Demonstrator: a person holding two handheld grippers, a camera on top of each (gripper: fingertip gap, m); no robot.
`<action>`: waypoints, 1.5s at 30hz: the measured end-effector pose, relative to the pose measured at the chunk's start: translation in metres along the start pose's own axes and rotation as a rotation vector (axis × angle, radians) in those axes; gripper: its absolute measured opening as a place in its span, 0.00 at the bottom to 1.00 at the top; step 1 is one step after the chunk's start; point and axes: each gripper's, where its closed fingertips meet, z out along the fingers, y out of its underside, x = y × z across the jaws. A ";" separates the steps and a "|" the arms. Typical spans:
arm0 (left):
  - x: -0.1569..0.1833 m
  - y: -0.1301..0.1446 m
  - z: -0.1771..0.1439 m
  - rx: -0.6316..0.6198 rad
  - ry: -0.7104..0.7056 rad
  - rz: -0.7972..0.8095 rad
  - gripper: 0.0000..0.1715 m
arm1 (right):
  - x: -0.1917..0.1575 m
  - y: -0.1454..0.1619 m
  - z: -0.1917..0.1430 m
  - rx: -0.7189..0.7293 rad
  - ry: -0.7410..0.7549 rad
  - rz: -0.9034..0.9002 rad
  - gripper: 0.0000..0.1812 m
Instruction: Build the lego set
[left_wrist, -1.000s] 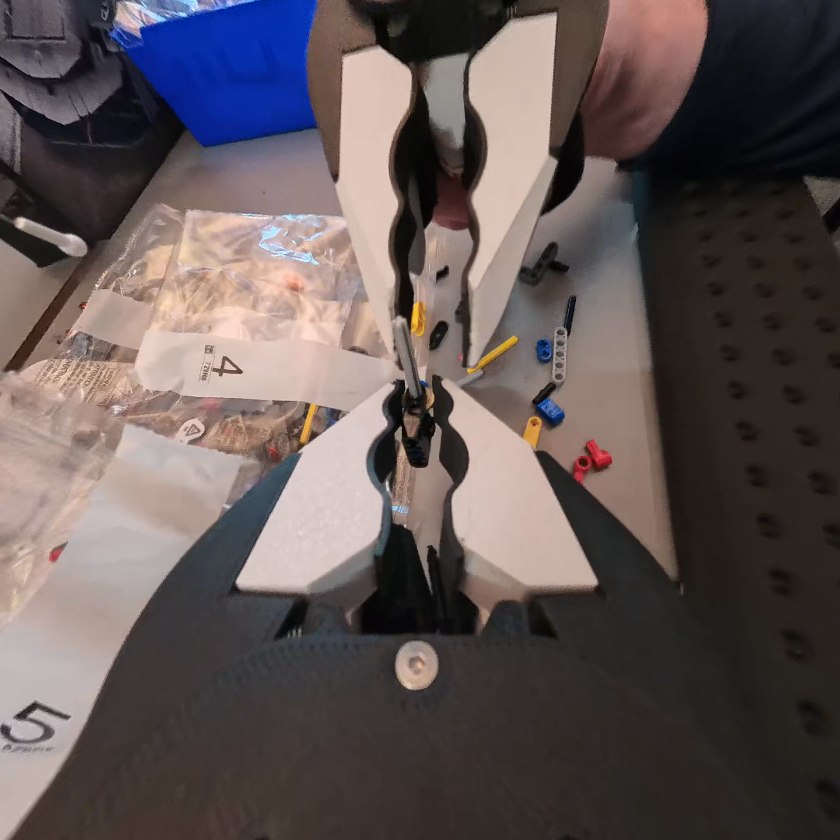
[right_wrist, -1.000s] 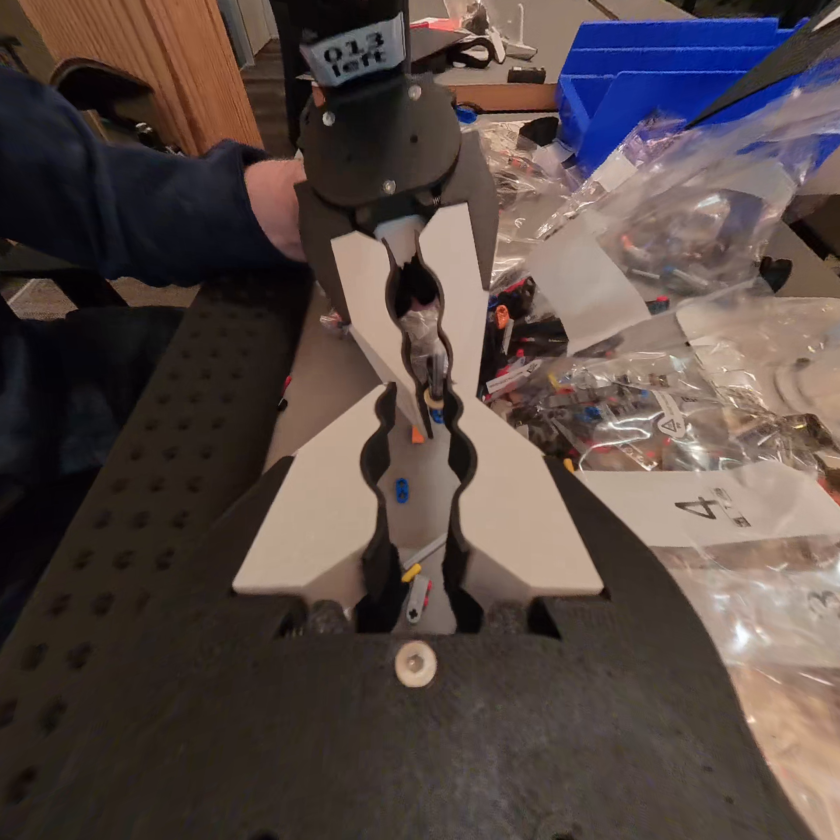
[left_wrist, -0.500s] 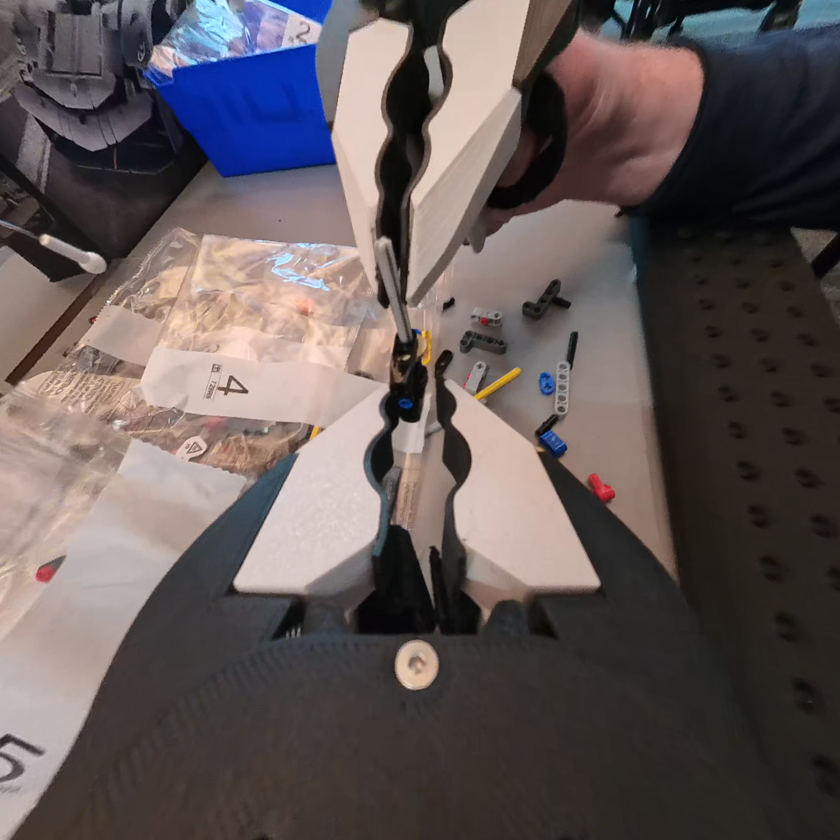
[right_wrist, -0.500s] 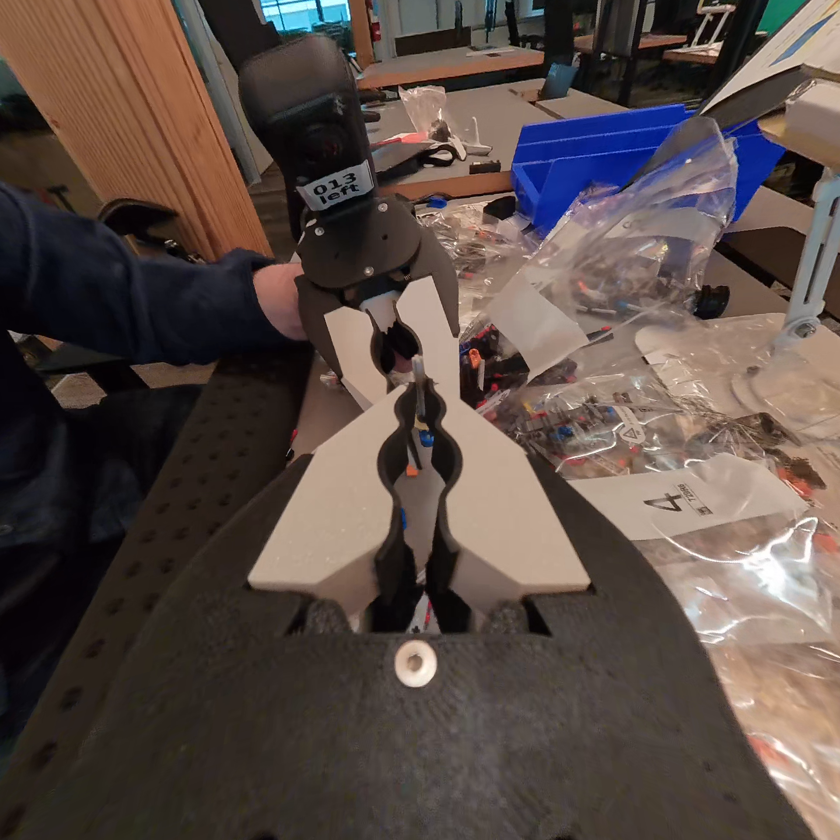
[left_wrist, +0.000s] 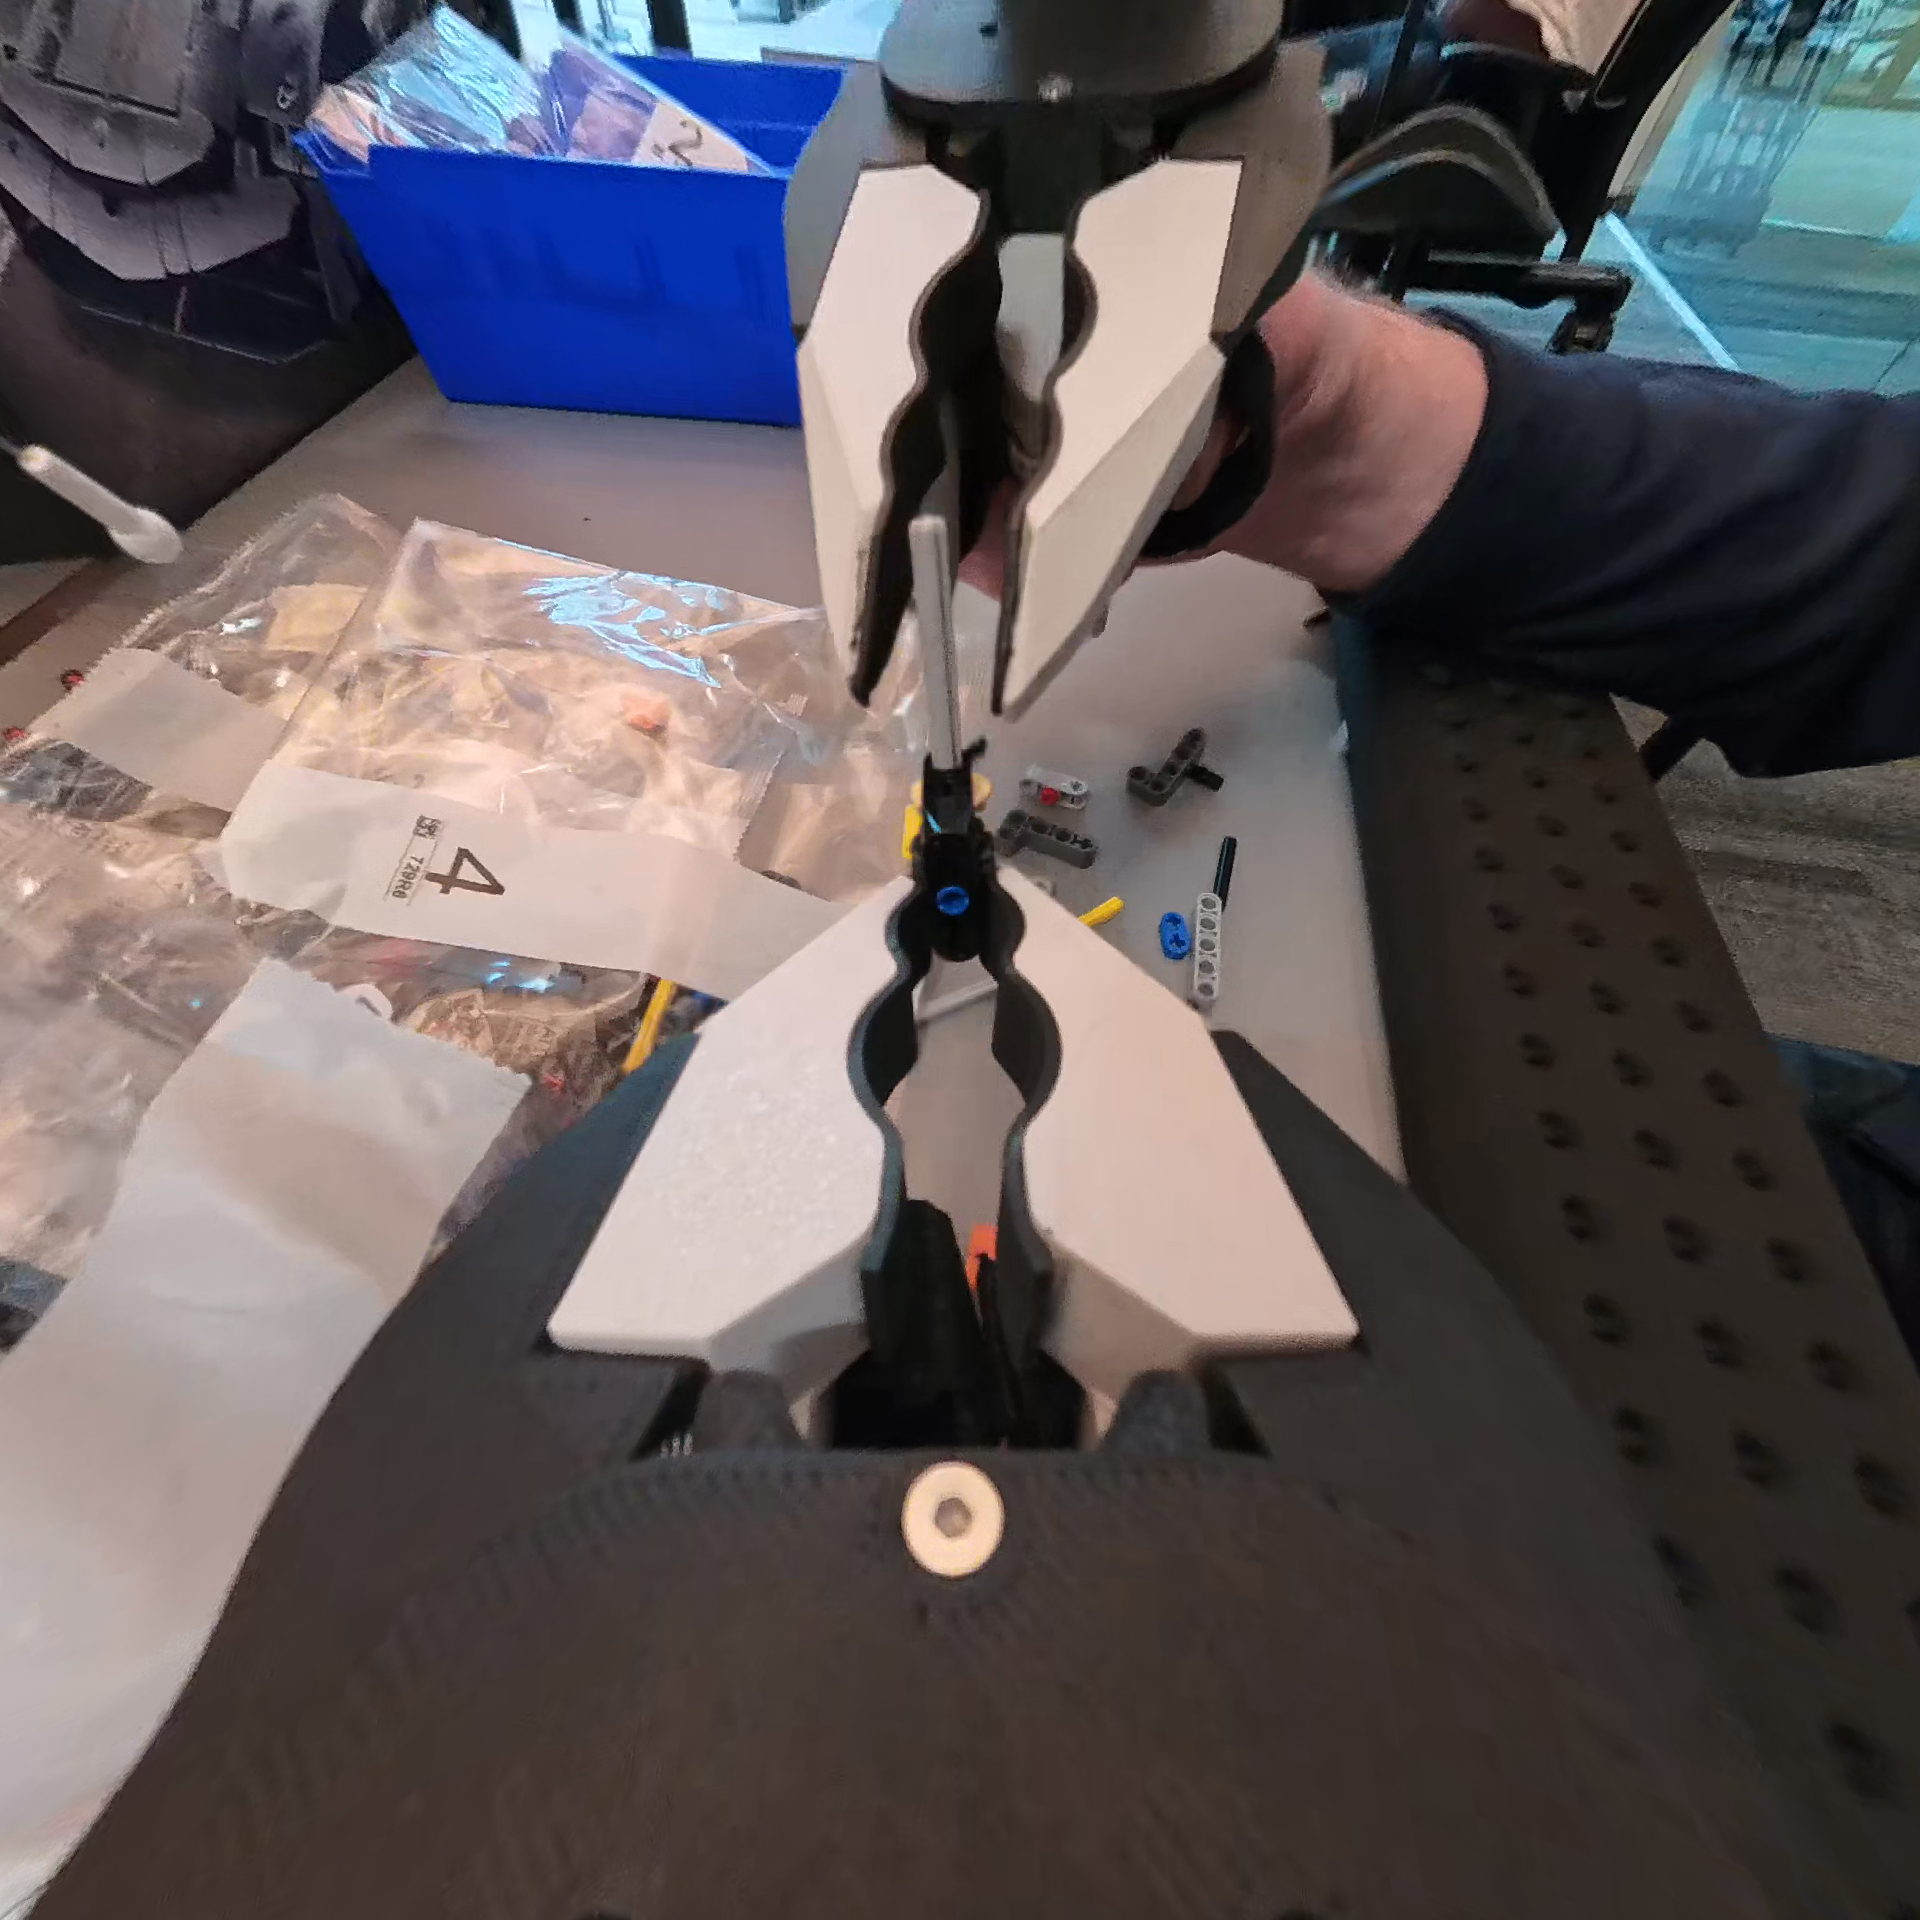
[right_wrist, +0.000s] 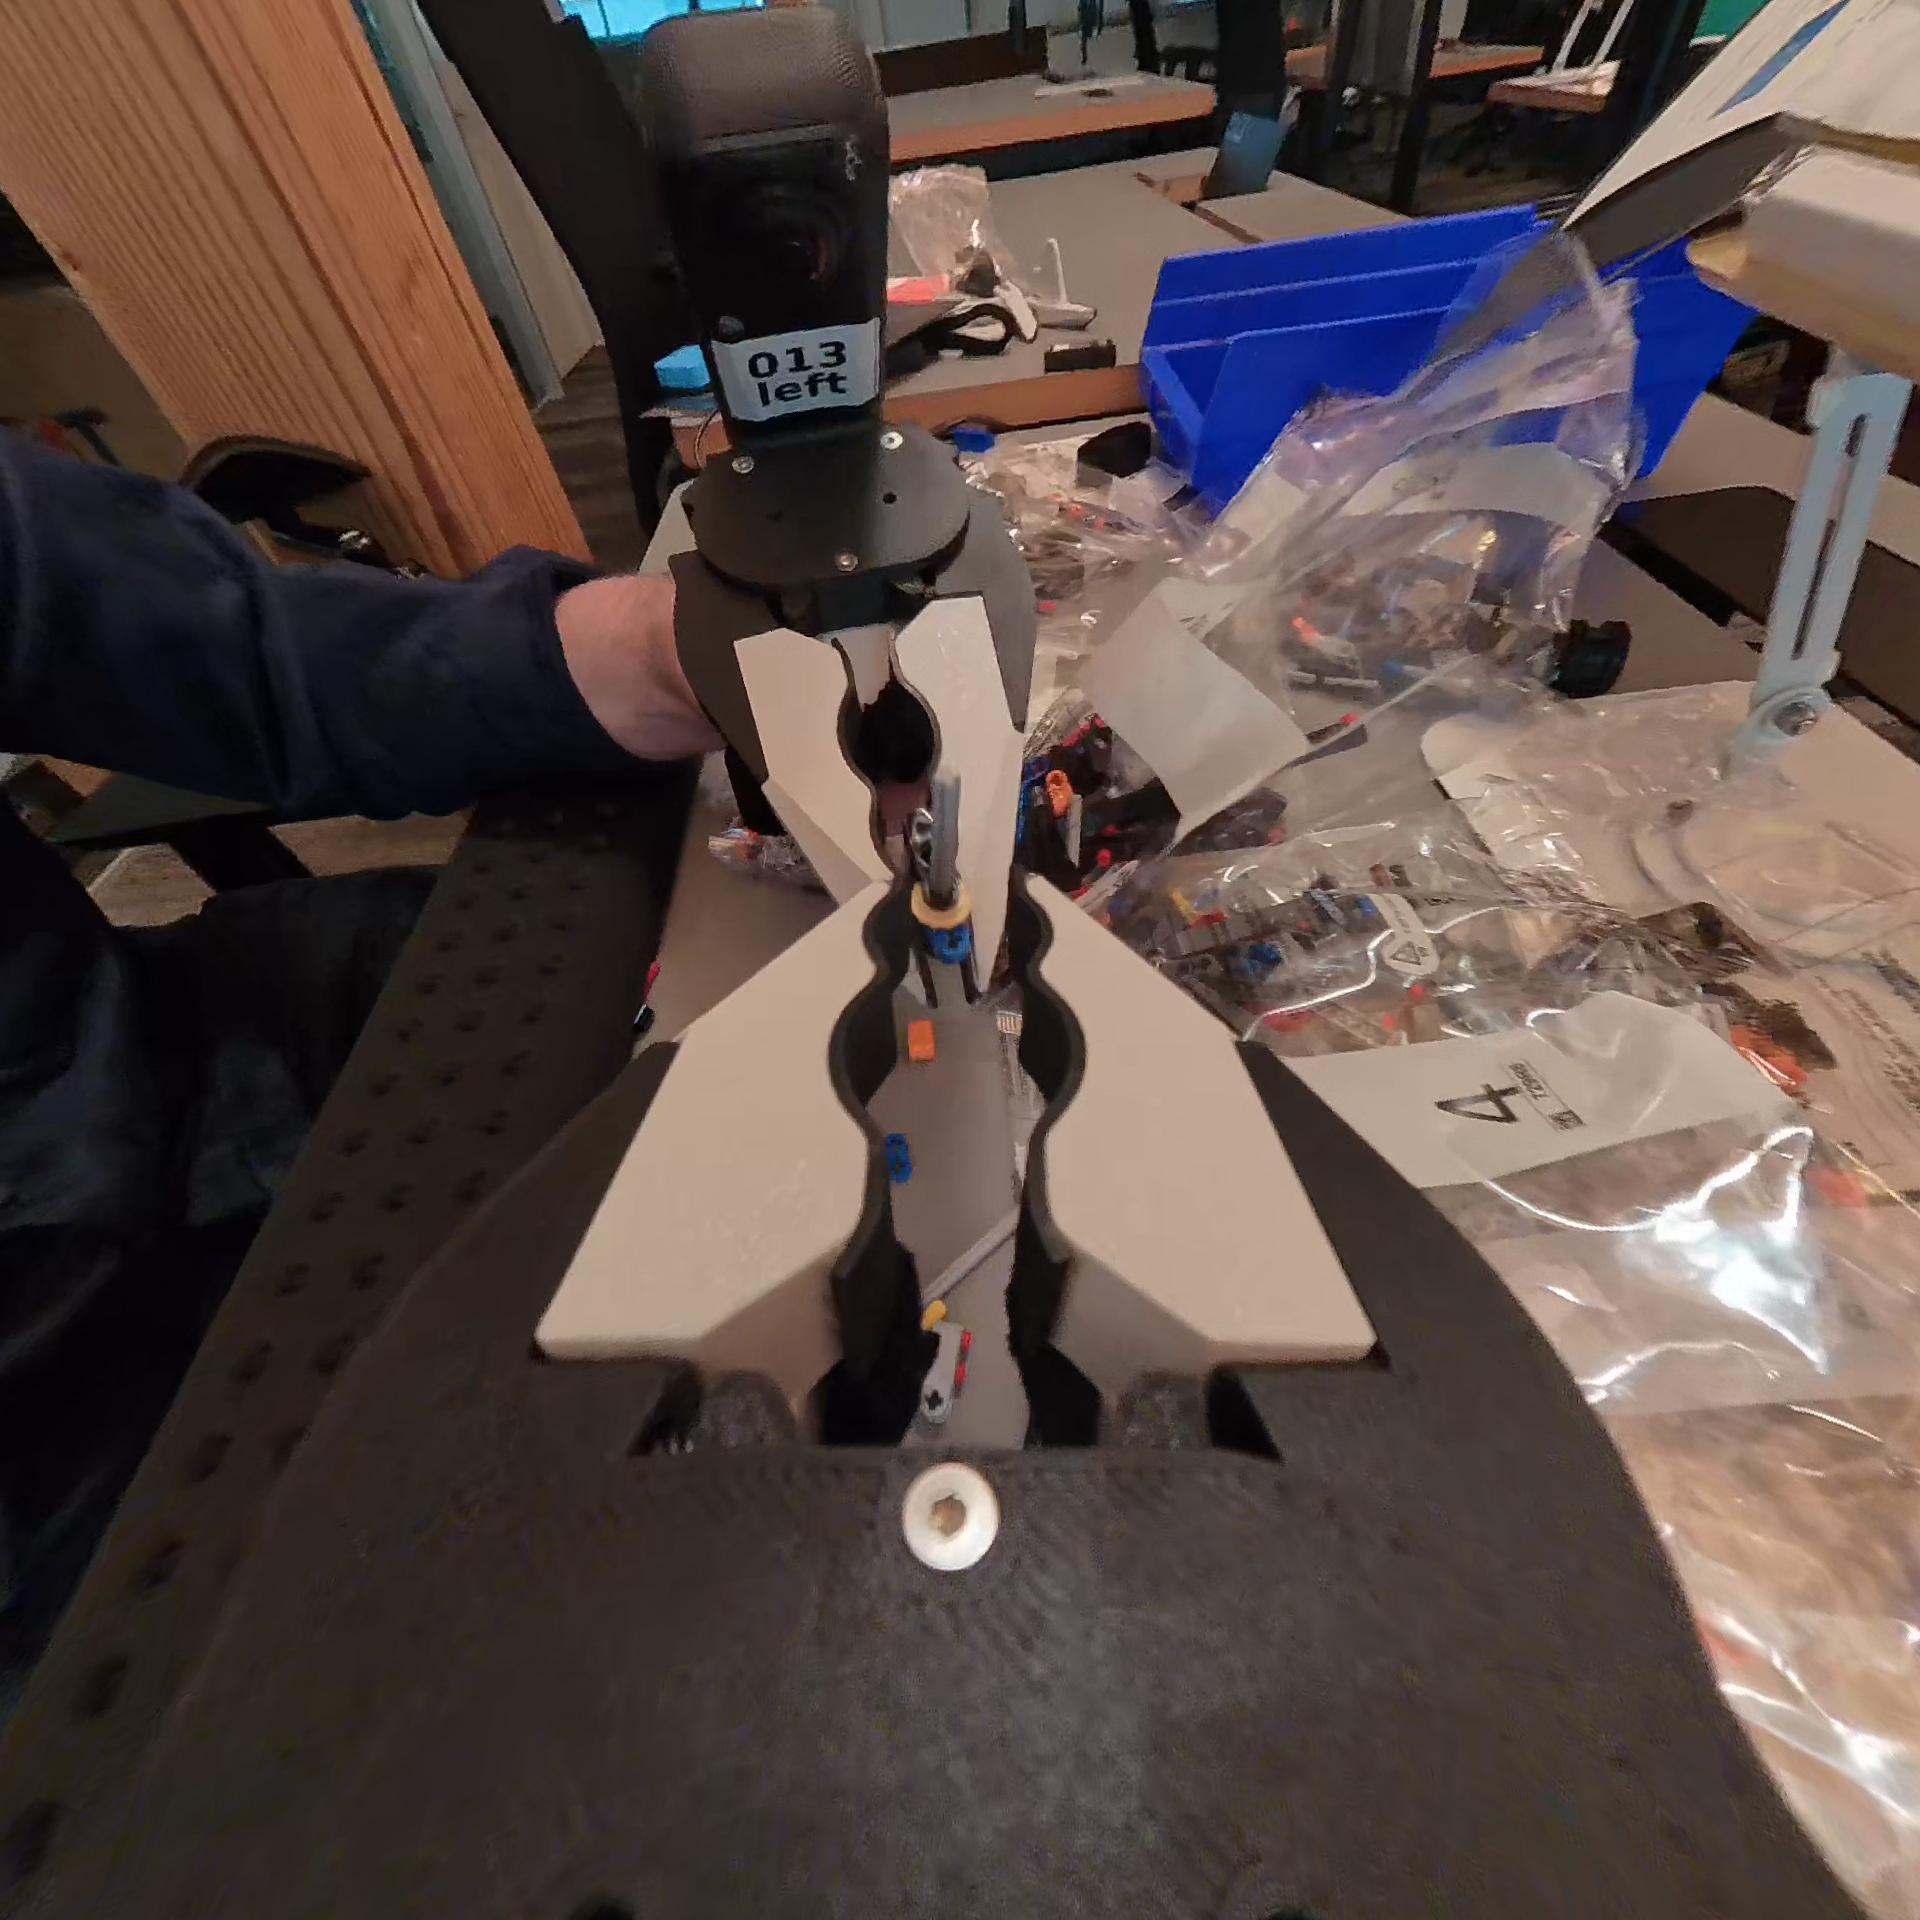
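— What changed since a second ago?
— Both tongs have lifted higher off the grey tabletop (left_wrist: 582, 499); the pale grey axle rod (left_wrist: 935, 644) now stands clear between them.
— Going left to right?
— Clear numbered parts bags (left_wrist: 436, 727), then the left tongs (left_wrist: 951, 914), closed on the small black lego assembly with a blue pin (left_wrist: 948, 883). The right tongs (left_wrist: 935, 686) look slightly parted around the rod. Loose small lego pieces (left_wrist: 1184, 914) lie beyond.

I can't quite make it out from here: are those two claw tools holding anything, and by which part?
The left gripper pinches a small black piece at its lower end. A grey rod sticks out of it; the right gripper sits around the rod with jaws apart.
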 end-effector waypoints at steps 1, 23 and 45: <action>0.000 0.004 0.002 -0.024 -0.004 0.009 0.04 | -0.001 0.002 0.003 -0.014 -0.002 -0.011 0.10; -0.002 -0.009 -0.007 0.042 -0.028 0.038 0.04 | -0.003 0.010 -0.005 -0.071 -0.018 -0.019 0.01; 0.004 -0.015 -0.013 0.072 -0.011 0.078 0.03 | -0.010 0.016 -0.005 -0.176 0.055 -0.223 0.01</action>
